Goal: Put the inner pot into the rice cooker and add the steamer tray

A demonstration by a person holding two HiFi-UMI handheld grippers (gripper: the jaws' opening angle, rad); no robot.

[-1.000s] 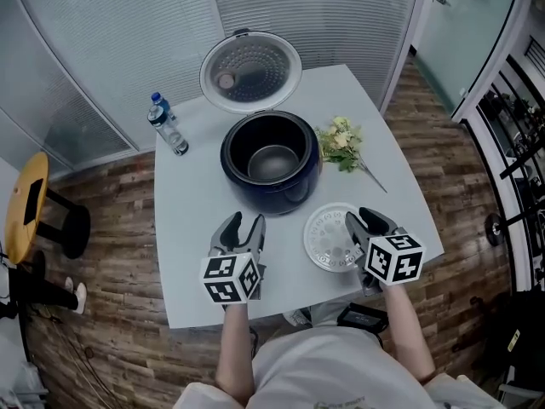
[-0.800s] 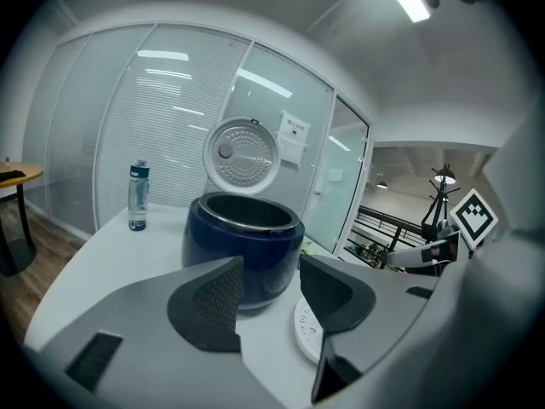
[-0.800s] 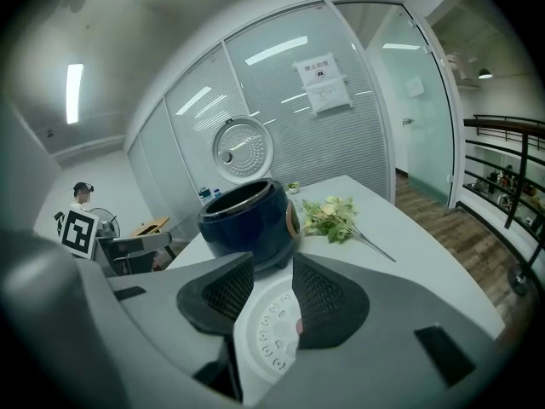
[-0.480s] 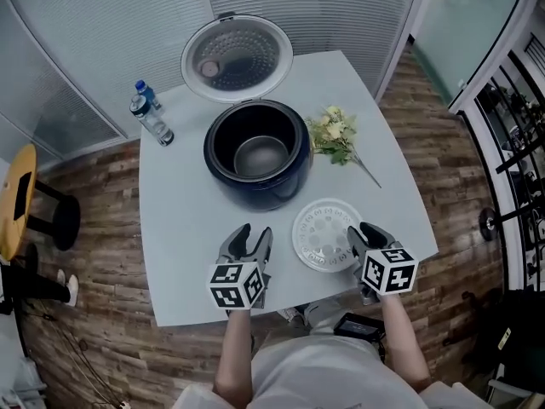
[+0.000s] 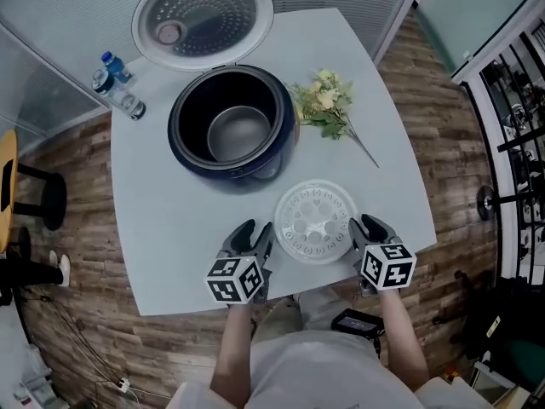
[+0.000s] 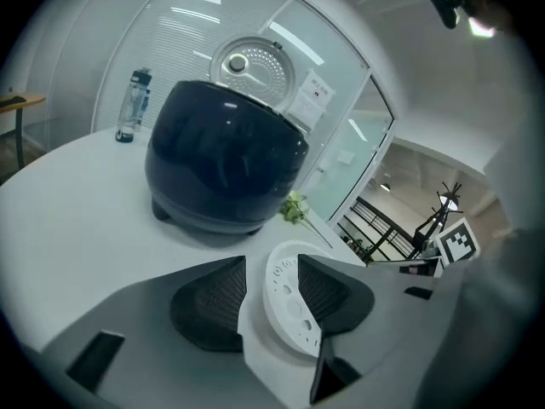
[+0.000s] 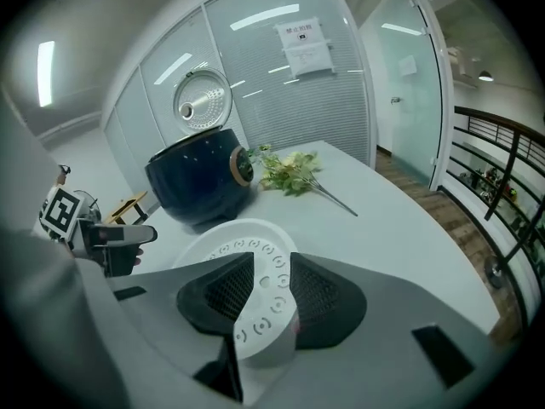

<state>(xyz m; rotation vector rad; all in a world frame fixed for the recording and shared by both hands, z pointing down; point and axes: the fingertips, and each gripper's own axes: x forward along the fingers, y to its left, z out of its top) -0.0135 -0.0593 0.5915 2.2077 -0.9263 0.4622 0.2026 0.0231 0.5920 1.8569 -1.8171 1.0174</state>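
Note:
The dark blue rice cooker [image 5: 285, 135] stands on the table with its lid [image 5: 203, 17] swung open, and the metal inner pot [image 5: 238, 135] sits inside it. The white perforated steamer tray [image 5: 316, 221] lies flat on the table in front of the cooker. My left gripper [image 5: 255, 230] is at the tray's left rim, its jaws closing around that rim [image 6: 289, 301] with a gap still showing on one side. My right gripper [image 5: 368, 226] is at the tray's right rim, open, with the rim [image 7: 255, 262] between its pads.
A water bottle [image 5: 117, 85] stands at the table's far left. A sprig of flowers [image 5: 324, 100] lies right of the cooker. The white table [image 5: 170, 220] ends just behind both grippers. Wooden floor and a stool [image 5: 8, 186] lie beyond.
Both grippers have come down and closer to the table, ending on either side of the steamer tray. The tray and the cooker have stayed where they were on the table.

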